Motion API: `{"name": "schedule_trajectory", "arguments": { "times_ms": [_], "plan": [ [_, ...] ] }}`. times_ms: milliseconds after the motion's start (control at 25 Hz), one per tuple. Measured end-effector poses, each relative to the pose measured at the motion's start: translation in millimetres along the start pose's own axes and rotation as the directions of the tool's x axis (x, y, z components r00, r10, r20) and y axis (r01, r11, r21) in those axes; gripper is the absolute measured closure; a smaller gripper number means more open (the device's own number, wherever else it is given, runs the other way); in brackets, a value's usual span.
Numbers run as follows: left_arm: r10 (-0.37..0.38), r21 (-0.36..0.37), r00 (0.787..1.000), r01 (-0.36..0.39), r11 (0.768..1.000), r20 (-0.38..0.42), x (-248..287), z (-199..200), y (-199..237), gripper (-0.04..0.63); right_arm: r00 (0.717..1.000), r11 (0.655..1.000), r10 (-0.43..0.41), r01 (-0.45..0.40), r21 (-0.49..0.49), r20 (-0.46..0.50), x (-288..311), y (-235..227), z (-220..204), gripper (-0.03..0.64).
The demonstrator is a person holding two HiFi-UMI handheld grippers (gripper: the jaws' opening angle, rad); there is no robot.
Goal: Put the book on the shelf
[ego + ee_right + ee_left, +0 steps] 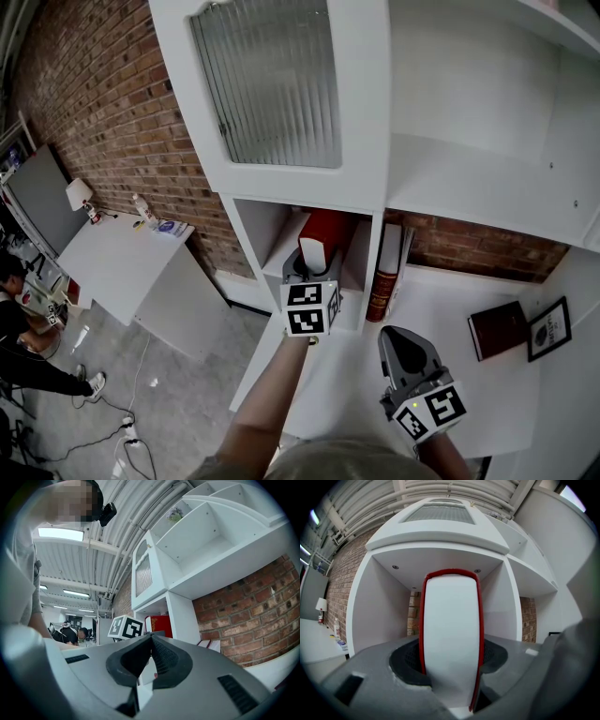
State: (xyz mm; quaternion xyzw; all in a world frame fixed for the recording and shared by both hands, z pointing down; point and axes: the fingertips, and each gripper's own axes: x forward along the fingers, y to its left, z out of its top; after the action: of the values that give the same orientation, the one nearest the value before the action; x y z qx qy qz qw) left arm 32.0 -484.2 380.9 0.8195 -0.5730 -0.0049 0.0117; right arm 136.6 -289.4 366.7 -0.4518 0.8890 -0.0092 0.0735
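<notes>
Two tongs: left tongs (305, 269) clamp red book (327, 239) at white shelf (367, 192) cubby; right tongs (151, 642) clenched, empty; brick wall (103, 112) behind.

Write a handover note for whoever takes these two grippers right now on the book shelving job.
Left gripper: shut on the red book, one jaw on each cover, page edge facing the gripper. The book is upright at the lower cubby of the white shelf unit.
Right gripper: shut, empty, above the white desk.
Done: the book is picked up and at the cubby.
Left: I cannot tell whether it rests on the cubby floor. Probably slide it in, stand it, open the jaws and back out.
Note: a dark red book stands in the next bay.
</notes>
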Motion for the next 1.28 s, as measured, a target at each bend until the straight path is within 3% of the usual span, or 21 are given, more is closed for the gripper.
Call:
{"name": "schedule_trajectory", "arguments": {
  "times_ms": [240,480,720,1280],
  "plan": [
    [-0.018,-0.006,1.0,0.018,1.0,-0.021,0.0,-3.3,-0.9,0.354,1.0,1.0,-0.001,0.001,-0.007,0.001,-0.9,2.4,2.3,0.611],
    [-0.045,-0.039,0.998,0.044,0.998,-0.039,-5.3,-9.5,-3.9,0.264,1.0,1.0,-0.007,0.007,-0.011,0.001,-1.7,4.2,3.2,0.611],
    [-0.061,-0.016,0.997,0.061,0.998,-0.055,-24.1,-17.1,-9.7,0.259,1.0,1.0,-0.002,0.002,-0.014,0.001,-0.5,12.9,2.3,0.611],
    [-0.066,-0.049,0.997,0.064,0.997,-0.045,-69.4,-20.1,-9.0,0.261,1.0,0.999,0.017,-0.018,-0.031,-0.014,-8.6,42.6,-1.9,0.61]
  ]
}}
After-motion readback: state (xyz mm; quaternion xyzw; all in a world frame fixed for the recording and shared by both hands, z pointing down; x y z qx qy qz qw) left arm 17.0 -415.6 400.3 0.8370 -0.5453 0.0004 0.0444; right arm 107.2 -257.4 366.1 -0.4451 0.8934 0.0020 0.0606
